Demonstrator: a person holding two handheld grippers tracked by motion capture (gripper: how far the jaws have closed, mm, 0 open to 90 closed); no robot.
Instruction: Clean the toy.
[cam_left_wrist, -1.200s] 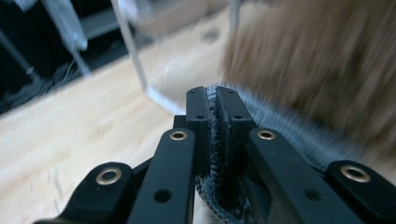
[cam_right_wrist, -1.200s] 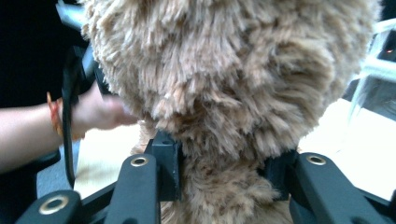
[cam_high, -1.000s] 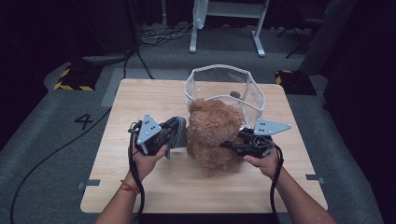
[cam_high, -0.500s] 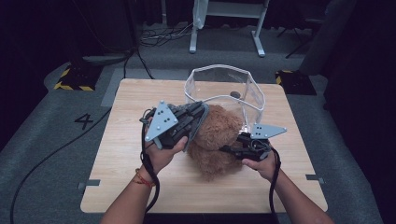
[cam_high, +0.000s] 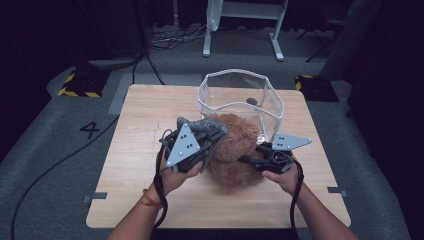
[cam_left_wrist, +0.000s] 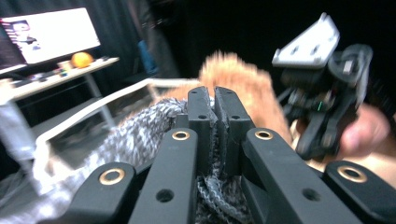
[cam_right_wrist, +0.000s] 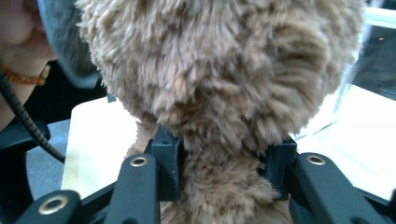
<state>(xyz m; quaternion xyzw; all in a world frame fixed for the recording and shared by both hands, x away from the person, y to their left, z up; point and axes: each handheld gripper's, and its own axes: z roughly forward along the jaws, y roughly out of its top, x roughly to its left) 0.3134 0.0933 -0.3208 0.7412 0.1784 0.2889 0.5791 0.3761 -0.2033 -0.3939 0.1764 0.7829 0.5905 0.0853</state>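
A brown plush toy (cam_high: 235, 150) lies on the wooden table (cam_high: 140, 130), leaning against the clear container (cam_high: 272, 107). My left gripper (cam_high: 212, 134) is at the toy's left side, shut on a grey knitted cloth (cam_high: 200, 125) draped over the toy's top. In the left gripper view the jaws (cam_left_wrist: 212, 95) pinch the grey knit (cam_left_wrist: 140, 135), with the plush toy (cam_left_wrist: 243, 84) just beyond. My right gripper (cam_high: 246, 160) holds the toy from the right. In the right gripper view it (cam_right_wrist: 224, 149) is shut around a narrow part of the plush toy (cam_right_wrist: 219, 70).
The clear container stands open-topped at the back centre of the table, with a small dark object (cam_high: 251, 101) inside. A black cable (cam_high: 60, 165) runs across the floor at the left. White frame legs (cam_high: 240, 25) stand beyond the table.
My left gripper has moved up and to the right with the grey knit, onto the toy's top. The toy has tipped toward the container. The right gripper has stayed put.
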